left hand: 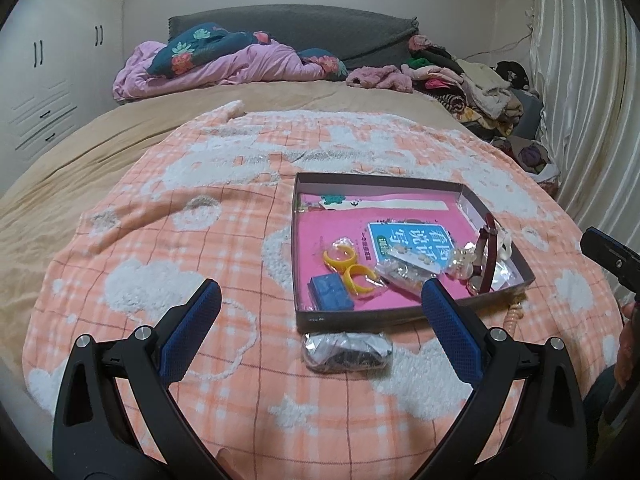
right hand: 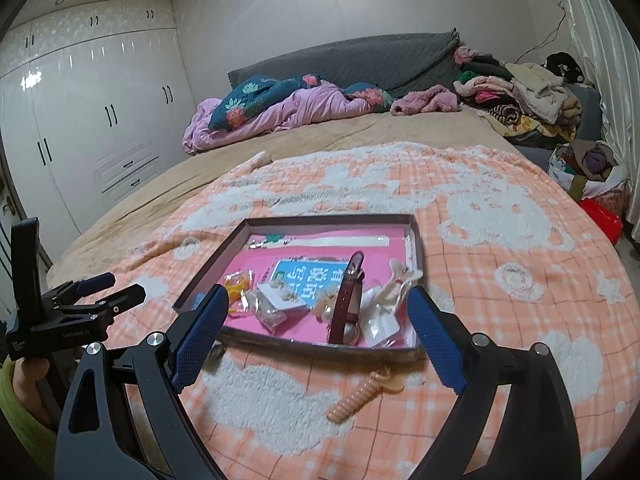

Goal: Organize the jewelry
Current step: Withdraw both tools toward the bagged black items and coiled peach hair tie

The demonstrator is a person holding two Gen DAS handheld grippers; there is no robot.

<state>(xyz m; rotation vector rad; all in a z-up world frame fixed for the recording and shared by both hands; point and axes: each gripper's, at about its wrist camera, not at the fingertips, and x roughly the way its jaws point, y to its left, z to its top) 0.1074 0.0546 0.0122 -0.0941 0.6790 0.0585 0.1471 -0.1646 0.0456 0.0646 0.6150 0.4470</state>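
- The left tongs [left hand: 320, 308] hang spread and empty over the bed's blanket [left hand: 160, 240], blue textured pads wide apart; just ahead lies a crinkled clear packet [left hand: 347, 351] of dark beads, outside the tray.
- The right tongs [right hand: 318, 316] are likewise spread, pinching nothing; a ribbed peach hair clip [right hand: 362, 394] lies on the blanket below them, just outside the tray wall.
- The shallow cardboard tray [left hand: 297, 240] — pink-lined — already holds two yellow plastic rings [left hand: 352, 268], a blue block [left hand: 331, 292], bagged earrings [left hand: 404, 270] and a maroon strap watch [left hand: 486, 256] standing on edge.
- Judged: two pieces remain out — the sorting is late on. Each tong likely lowers onto its nearest stray; the slick packet may slip.
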